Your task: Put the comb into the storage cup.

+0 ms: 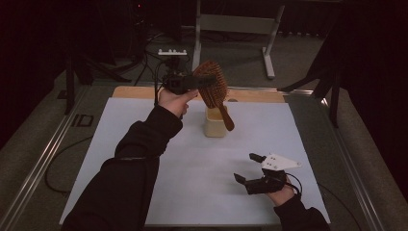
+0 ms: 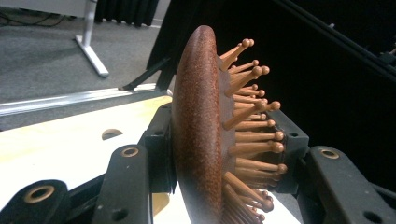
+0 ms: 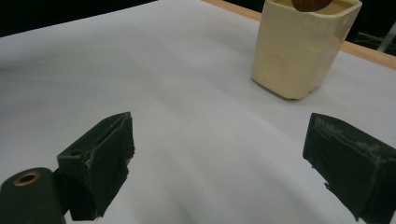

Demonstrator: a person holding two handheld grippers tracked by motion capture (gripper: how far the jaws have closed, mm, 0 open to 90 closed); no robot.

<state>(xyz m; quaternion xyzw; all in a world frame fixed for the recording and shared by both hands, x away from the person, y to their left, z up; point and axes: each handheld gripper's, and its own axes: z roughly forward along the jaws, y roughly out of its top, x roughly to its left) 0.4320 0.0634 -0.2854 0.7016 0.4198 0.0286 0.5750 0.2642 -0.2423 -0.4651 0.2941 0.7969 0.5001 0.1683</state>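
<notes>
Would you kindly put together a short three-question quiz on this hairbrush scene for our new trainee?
1. True or false: the left gripper is shut on the head of the wooden hairbrush.
2. Where is the brush's handle end? A) lying flat on the white mat B) over the cream cup, at its mouth C) between the right gripper's pads
3. Fill in: the right gripper rests low over the white mat with its jaws ____ and nothing between them.

Key: 1 true, the pads press on the brush's wooden back and its bristle side. 2 B. 3 open.
</notes>
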